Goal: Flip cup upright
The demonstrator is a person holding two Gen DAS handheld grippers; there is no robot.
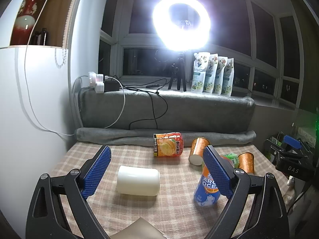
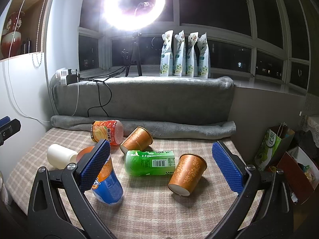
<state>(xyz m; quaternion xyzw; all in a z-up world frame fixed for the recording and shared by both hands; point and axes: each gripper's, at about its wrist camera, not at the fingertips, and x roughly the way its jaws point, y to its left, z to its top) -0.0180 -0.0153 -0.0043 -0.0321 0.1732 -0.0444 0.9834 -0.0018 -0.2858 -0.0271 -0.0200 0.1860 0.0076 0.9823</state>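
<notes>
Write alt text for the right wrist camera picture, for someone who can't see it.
The open right gripper hovers over a checked tablecloth strewn with toppled cups: two brown paper cups, a green cup, a white cup, a red-orange cup and a blue-orange cup. Behind them, a ring light glares against dark windows.

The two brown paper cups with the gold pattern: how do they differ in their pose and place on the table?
The nearer brown cup lies tilted with its white base toward the camera, in front, right of the green bottle. The farther brown cup lies with its base toward the left front, behind that bottle, beside the red-orange cup. The nearer one lies between the open fingers of the right hand-held gripper; the farther one lies beyond them. Both are tipped over, same pattern.
</notes>
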